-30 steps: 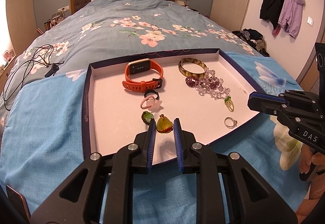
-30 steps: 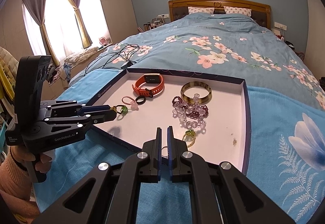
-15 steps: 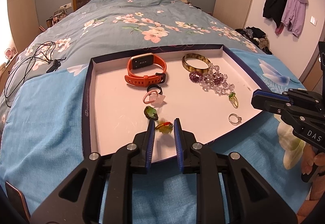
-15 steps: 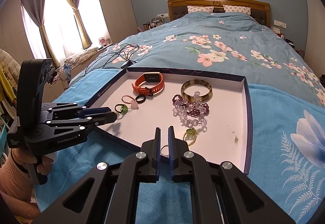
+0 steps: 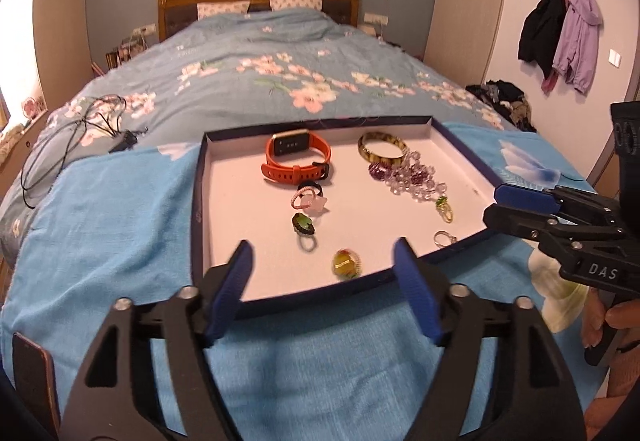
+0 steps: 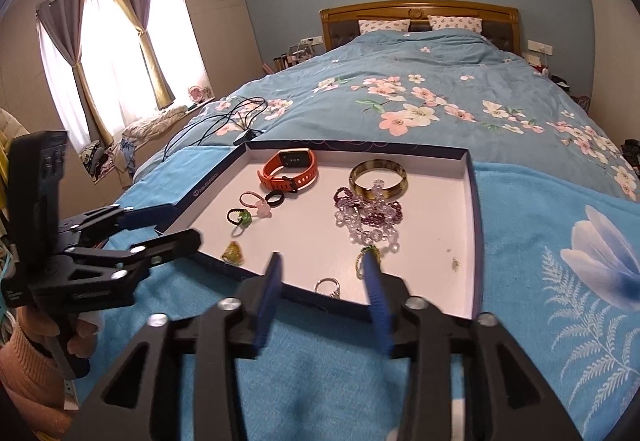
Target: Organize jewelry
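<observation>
Both jaws are opening, nothing grasped: yellow ring [image 5: 346,263] seen w/ left gripper [image 5: 324,273], silver ring [image 6: 328,287] w/ right gripper [image 6: 325,283].

The tray [image 5: 198,201] is seen with a dark blue rim and a white floor, and it is set on a light blue towel [image 5: 112,225] over a blue bedspread [image 5: 280,53] printed with pink and white blossoms. Inside, an orange watch [image 5: 298,157], a mottled brown-and-yellow bangle [image 5: 382,147], purple and clear beads [image 5: 408,179], a pink ring [image 5: 304,201], a green-stoned ring [image 5: 303,225] and a yellow-and-red ring [image 5: 346,263] are found. The black grippers are fitted with blue pads [image 5: 230,291].
</observation>
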Available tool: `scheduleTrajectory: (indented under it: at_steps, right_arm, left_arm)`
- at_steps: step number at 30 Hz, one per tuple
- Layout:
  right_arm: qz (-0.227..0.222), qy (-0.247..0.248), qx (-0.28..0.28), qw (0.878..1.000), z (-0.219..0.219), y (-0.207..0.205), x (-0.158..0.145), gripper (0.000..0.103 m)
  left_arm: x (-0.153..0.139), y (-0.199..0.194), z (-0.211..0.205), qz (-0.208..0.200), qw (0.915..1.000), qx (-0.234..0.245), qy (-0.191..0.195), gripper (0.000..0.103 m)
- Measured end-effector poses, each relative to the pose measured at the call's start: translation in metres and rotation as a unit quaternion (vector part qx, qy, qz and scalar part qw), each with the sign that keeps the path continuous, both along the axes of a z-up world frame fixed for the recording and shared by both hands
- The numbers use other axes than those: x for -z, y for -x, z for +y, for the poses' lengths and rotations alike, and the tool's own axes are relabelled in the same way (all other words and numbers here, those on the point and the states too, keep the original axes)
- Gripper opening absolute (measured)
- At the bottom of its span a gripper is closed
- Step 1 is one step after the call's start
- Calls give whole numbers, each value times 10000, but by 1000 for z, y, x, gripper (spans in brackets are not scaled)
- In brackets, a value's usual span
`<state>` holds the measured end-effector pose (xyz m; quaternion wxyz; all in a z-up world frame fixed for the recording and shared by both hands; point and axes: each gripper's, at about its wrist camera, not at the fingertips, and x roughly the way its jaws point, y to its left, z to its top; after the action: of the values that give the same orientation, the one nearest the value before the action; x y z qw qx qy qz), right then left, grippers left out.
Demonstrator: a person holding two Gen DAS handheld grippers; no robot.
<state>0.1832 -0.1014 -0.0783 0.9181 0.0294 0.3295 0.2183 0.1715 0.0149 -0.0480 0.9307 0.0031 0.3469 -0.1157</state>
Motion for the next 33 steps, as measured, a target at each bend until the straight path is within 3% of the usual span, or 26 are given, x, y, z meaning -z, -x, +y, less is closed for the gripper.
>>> scheduleTrajectory:
  at_steps: [1,3,11,23,33]
  right_arm:
    - [-33,3,58,10000,-1,2,0,65]
    - [-112,15,153,9998,-3,6,-2,81]
    - [-404,31,440,9982,-8,25,-8,96]
    - [-1091,290,711,9911,-5,57,-18,96]
    - [-1547,208,794,9846,-7,77,-24,96]
  left_arm:
    - [-2,5,0,-93,10000,-22,-9,91]
    - [-7,17,0,-297,9995,-30,-61,94]
    - [-23,54,-2,-895,9956,-217,-149,97]
    - [-36,94,0,-1382,9893,-474,-38,97]
    - [-45,120,7,-1844,9799,-762,26,97]
